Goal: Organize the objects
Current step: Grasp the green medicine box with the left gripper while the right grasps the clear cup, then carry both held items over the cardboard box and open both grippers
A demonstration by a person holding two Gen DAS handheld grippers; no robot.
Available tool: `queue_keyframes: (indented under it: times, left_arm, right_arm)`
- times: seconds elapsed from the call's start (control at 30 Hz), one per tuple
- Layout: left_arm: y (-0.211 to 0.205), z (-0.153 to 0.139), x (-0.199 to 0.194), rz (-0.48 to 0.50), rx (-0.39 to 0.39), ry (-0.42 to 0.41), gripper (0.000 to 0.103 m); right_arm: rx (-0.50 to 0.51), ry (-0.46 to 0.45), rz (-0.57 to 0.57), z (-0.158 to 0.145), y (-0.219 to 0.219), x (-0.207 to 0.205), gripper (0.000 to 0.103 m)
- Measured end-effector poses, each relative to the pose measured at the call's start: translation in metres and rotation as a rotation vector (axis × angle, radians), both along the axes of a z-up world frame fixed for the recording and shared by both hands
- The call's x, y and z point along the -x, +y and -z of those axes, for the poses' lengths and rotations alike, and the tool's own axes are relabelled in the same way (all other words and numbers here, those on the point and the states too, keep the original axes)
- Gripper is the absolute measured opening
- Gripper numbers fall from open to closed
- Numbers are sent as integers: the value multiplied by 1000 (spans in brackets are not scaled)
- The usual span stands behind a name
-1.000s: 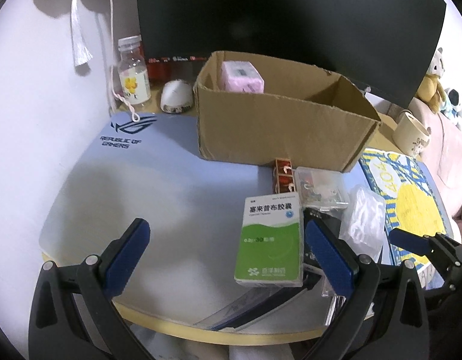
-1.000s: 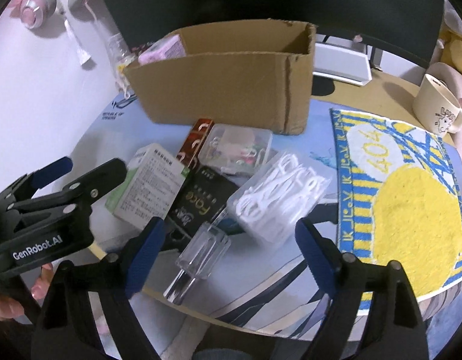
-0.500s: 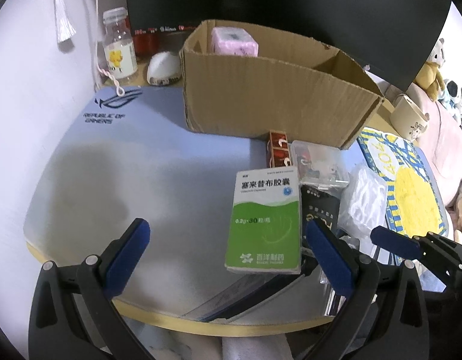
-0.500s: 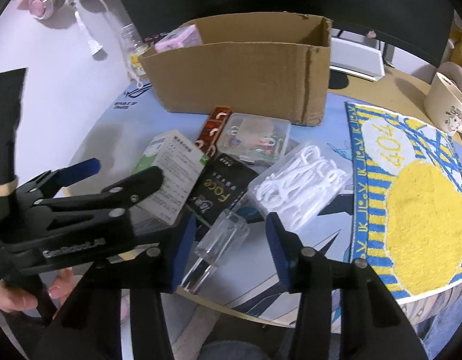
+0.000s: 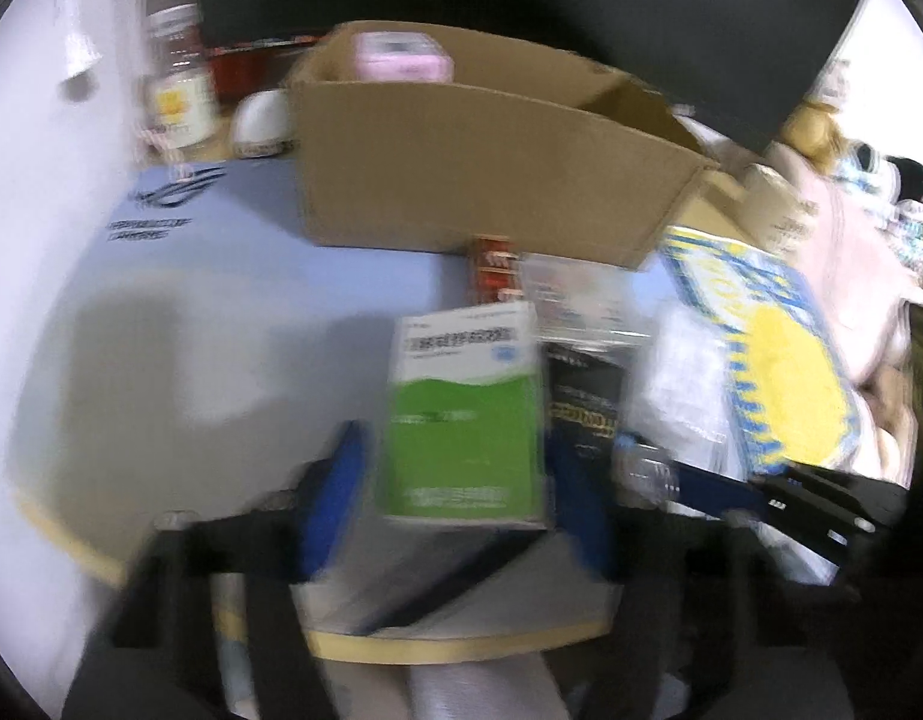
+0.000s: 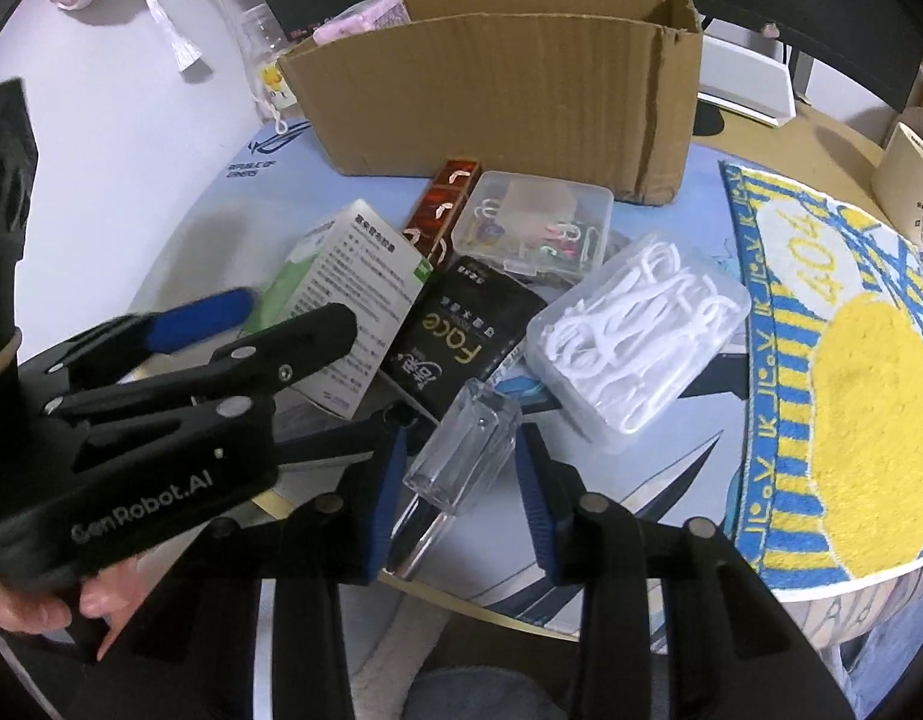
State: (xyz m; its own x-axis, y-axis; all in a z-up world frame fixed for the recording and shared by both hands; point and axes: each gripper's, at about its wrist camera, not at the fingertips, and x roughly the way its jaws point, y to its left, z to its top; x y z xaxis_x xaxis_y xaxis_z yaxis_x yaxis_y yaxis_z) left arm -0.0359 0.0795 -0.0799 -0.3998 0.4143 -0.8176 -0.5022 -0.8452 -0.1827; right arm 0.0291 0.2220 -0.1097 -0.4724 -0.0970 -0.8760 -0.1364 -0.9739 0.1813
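Note:
An open cardboard box (image 6: 503, 90) stands at the back of the blue desk mat (image 5: 233, 300), with a pink item (image 5: 401, 57) inside. In front lie a green and white medicine box (image 5: 464, 414), a black packet (image 6: 467, 339), a red pack (image 6: 443, 207), a clear clip case (image 6: 533, 225) and a clear case of white floss picks (image 6: 635, 333). My left gripper (image 5: 461, 498) has its blue pads on both sides of the medicine box; the view is blurred. My right gripper (image 6: 458, 480) has closed in on a clear plastic case (image 6: 461, 459), pads at its sides.
A yellow and blue towel (image 6: 851, 372) lies on the right. A cream mug (image 6: 908, 171) stands at the back right. A small bottle (image 5: 176, 84) and a white mouse (image 5: 260, 120) sit left of the cardboard box. A dark monitor (image 5: 521, 6) stands behind it.
Both grippers have narrowed. The left one moved forward around the medicine box. The right one's pads closed from wide open to the sides of the clear plastic case.

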Motion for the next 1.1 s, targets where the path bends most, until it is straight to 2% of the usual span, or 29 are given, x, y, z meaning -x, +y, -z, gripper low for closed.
queue_keyframes:
  times: [0.1,0.17,0.3,0.5,0.73,1.1]
  left_arm:
    - [7,-2,-6,7,56,54,49]
    - [7,-3,-6,2,51,53,49]
    - [-2,-5,-2,-28,24,50,48]
    - [-14,-12,0,-98,-3,88,47]
    - [-23,-15,5,-156,-5,113,47]
    - [-25,-27,3,-204,37,208,47]
  right_arm:
    - [26,-5,20,2,2,1,39]
    - [39,-11,29,5,3,1,37]
    - [-7,12,43,2,2,1,25]
    - [-64,82,46,-12,1,-2,24]
    - [-86,163,45,-29,3,-6,23]
    - [-87,212,55,-39,11,-6,23]
